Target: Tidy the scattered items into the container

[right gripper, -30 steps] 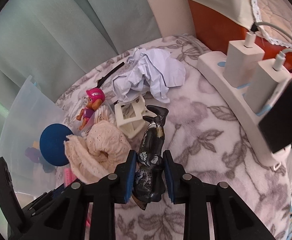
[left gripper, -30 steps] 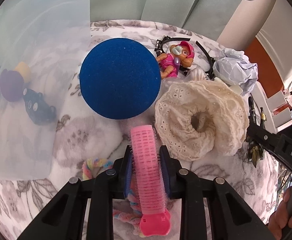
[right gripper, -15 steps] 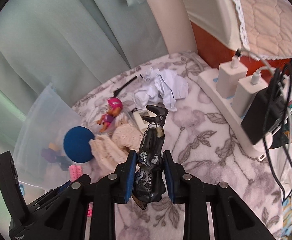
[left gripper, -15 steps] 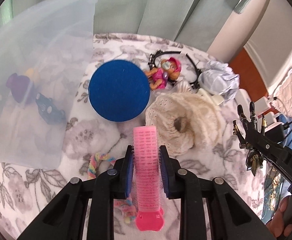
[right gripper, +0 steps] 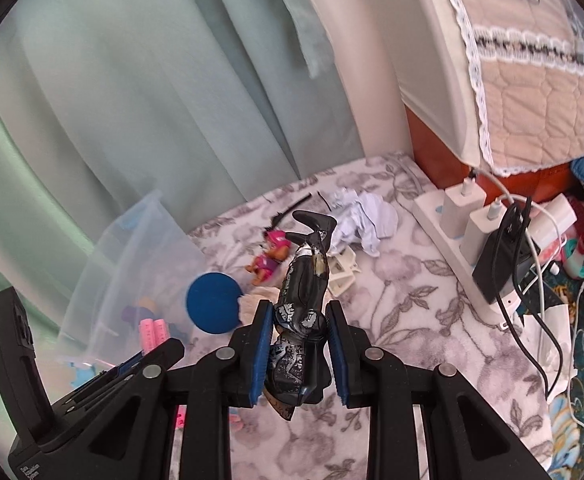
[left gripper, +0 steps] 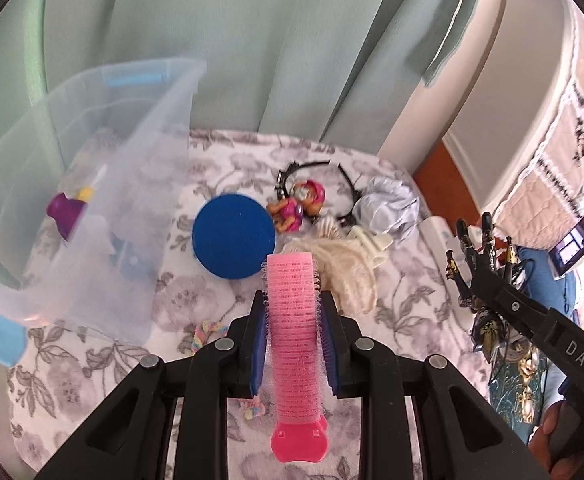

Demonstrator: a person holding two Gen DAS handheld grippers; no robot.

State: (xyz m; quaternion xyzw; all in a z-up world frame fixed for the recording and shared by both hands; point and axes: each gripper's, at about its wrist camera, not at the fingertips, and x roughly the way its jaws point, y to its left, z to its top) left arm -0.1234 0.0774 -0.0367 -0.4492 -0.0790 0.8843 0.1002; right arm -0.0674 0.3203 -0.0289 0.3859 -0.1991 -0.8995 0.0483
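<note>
My left gripper (left gripper: 292, 308) is shut on a pink hair roller (left gripper: 293, 332), held above the floral blanket. My right gripper (right gripper: 297, 320) is shut on a black figurine (right gripper: 303, 296), also raised; it shows at the right in the left wrist view (left gripper: 475, 276). The clear plastic container (left gripper: 132, 184) stands at the left with a purple toy (left gripper: 66, 212) inside. On the blanket lie a blue disc (left gripper: 234, 236), a pink puppy toy (left gripper: 297, 204), a cream lace scrunchie (left gripper: 347, 264), a black headband (left gripper: 311, 168) and crumpled white paper (left gripper: 385, 206).
A pastel rope tie (left gripper: 204, 332) lies under my left gripper. A white power strip (right gripper: 459, 236) with chargers and cables runs along the right. Green curtains (right gripper: 152, 100) hang behind. A bed with a quilted cover (right gripper: 531, 80) is at the far right.
Both grippers have risen and pulled back from the blanket, each with its item; the objects below look smaller and the container's rim has come into view.
</note>
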